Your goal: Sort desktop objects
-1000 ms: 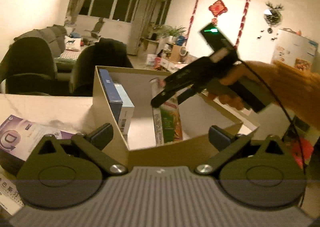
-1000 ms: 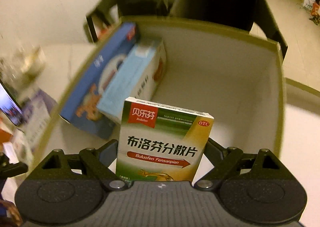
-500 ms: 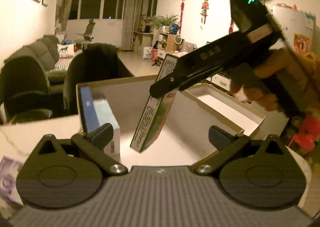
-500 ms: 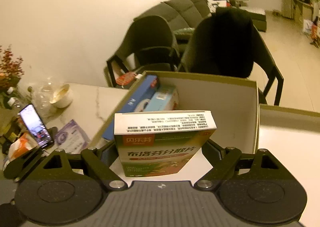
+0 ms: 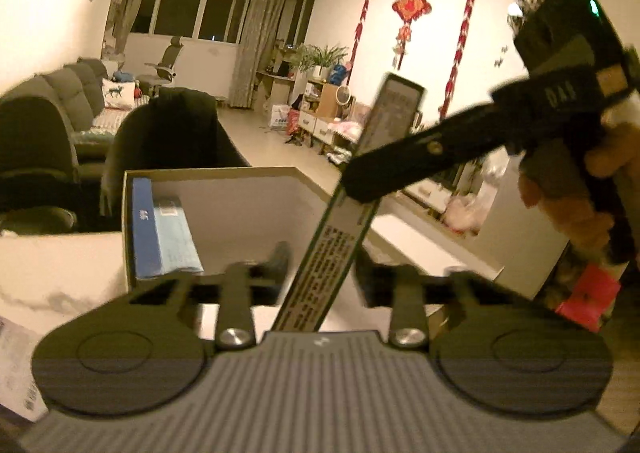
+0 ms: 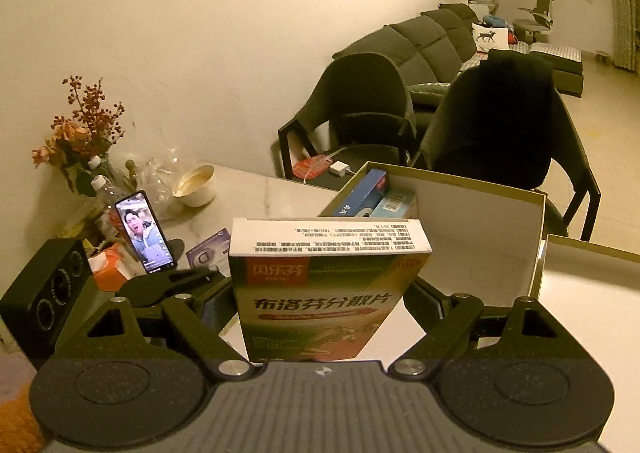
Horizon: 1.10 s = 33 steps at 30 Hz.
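1. Gripping a green and white medicine carton with Chinese lettering [image 6: 320, 293], the right tool [image 6: 320, 301] has its two black fingers closed against the carton's side edges, holding it upright with the printed front toward the camera.
2. The left tool [image 5: 320, 273] has its fingers [image 5: 280, 259] brought in on either side of the same carton's narrow printed edge [image 5: 320, 277]; they stand close beside it, but whether they press on it I cannot tell, as the frame is blurred.
3. In the left wrist view the right tool [image 5: 362, 185] reaches in from the right, one black finger lying across the tilted carton, with the person's hand [image 5: 572, 189] wrapped around its grip.
4. The carton is held in the air above the near edge of an open cardboard box with white inner walls [image 6: 480, 213], which stands on the pale marbled bench [image 6: 256, 193].
5. Inside that box, against its left wall, a dark blue carton [image 5: 142, 229] stands on edge with a light blue carton [image 5: 176, 237] just beside it.
6. Farther left on the bench are a purple and white packet [image 6: 206, 255], a lit smartphone propped upright [image 6: 146, 231], a white bowl [image 6: 196, 187] and a vase of dried orange flowers [image 6: 82, 129].
7. Dark chairs [image 6: 500, 117] stand behind the bench.
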Tool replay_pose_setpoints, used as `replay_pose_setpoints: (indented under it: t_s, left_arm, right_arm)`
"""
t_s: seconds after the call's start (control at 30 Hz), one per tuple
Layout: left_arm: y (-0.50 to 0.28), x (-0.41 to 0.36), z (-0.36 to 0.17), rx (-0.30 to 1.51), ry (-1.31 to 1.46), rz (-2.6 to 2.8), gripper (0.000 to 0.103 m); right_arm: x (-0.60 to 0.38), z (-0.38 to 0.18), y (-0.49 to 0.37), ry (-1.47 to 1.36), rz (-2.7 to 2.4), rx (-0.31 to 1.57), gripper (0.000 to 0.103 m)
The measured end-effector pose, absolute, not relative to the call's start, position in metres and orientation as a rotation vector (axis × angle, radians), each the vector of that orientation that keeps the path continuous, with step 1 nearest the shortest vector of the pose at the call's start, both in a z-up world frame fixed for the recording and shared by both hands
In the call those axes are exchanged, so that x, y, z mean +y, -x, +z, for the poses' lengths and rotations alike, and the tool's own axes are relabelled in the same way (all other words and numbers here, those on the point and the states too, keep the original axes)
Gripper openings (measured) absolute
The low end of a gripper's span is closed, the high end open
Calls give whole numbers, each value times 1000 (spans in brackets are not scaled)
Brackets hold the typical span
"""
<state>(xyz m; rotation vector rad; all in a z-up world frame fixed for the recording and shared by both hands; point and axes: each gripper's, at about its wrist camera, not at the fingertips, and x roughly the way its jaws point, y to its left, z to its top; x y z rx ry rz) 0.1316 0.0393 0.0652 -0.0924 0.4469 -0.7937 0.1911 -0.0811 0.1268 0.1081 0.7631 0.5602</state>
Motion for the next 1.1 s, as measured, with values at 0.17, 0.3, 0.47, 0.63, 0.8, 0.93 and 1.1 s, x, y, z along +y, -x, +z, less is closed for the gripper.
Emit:
replay_pose_setpoints:
  t_s: [0.17, 0.3, 0.47, 0.63, 0.8, 0.93, 1.1]
  left_arm:
    - [-128, 42, 62, 448, 165, -835, 24]
    - [-126, 47, 60, 447, 236, -881, 21]
    - [-133, 62, 52, 467, 431, -944, 18]
    - [-135, 77, 36, 473, 650, -996, 18]
    - [-134, 87, 20, 469, 840, -1040, 18]
    - [-132, 94, 7, 465, 985, -1070, 18]
    - [-128, 89, -1, 474, 1004, -1043, 27]
  right_arm:
    - [-84, 126, -183, -126, 588, 744, 89]
    - [-89, 123, -185, -177, 624, 729, 90]
    - [-102, 110, -181, -283, 685, 705, 90]
    - [-117, 90, -177, -413, 743, 684, 87]
    - [-138, 62, -174, -635, 825, 653, 69]
    - [-145, 37, -170, -808, 912, 612, 52]
    - [-146, 19, -163, -932, 952, 567, 35]
